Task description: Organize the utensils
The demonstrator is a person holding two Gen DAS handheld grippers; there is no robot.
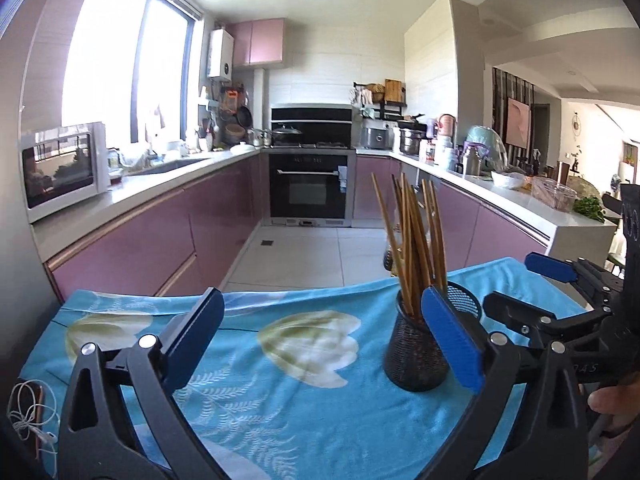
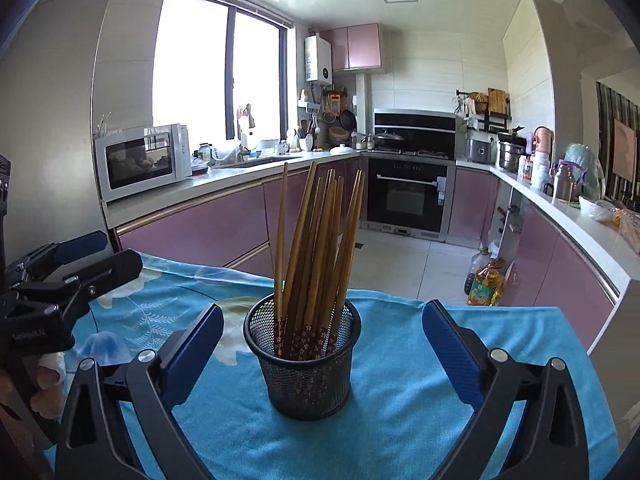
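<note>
The right tongs [image 2: 322, 344] sit nearest the lens, their blue pads spread wide and holding nothing. Between the two pads, touching neither, stands a black mesh cup [image 2: 306, 364] on a blue flowered cloth [image 2: 400, 400]. A bunch of wooden chopsticks [image 2: 316, 240] stands in the cup, patterned ends down, leaning and fanned out above the rim.

The left tongs [image 1: 322, 336] are also spread wide and empty. In the left wrist view the cup [image 1: 416, 356] stands just beyond the right-hand pad, which overlaps it, so contact cannot be judged. The chopsticks [image 1: 412, 240] rise above it.

Beyond the cloth lie a tiled floor [image 2: 404, 264], pink cabinets [image 2: 192, 232], a microwave [image 2: 142, 160] on the counter, and a black oven [image 2: 408, 196] at the far wall.
</note>
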